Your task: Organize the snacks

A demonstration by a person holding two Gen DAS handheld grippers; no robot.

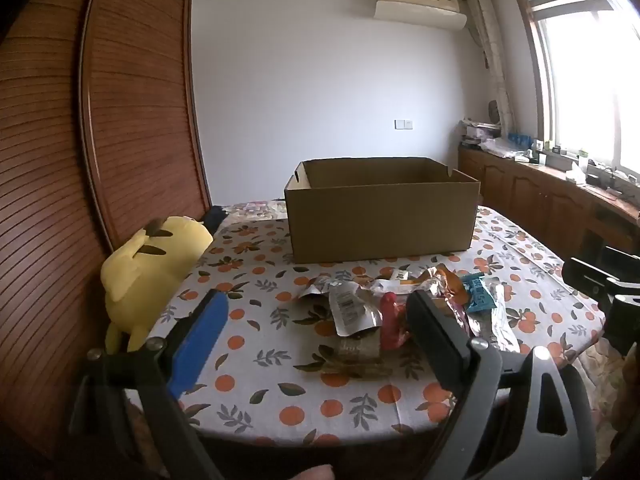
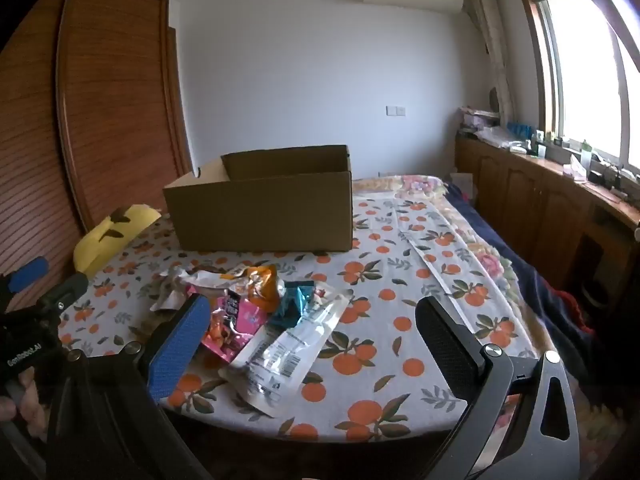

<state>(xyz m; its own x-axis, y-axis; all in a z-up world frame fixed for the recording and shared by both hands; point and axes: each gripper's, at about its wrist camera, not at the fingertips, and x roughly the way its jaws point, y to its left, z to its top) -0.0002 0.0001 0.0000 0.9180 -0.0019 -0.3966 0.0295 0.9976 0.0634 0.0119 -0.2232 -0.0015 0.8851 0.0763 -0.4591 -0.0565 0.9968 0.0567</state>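
Orange-print cloth [image 2: 400, 280] covers the counter; your left claw [image 1: 316, 312] and right claw [image 2: 312, 320] both gape wide, empty, snacks [image 2: 256, 312] just ahead, box [image 2: 260, 208] beyond them.

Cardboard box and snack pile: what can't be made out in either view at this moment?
- Cardboard box: its floor is hidden by its own front wall in both views; contents unknown.
- Snack pile: packet print too small and glary to read; lower packets covered by upper ones.
- Yellow plush toy: partly hidden by the table edge.
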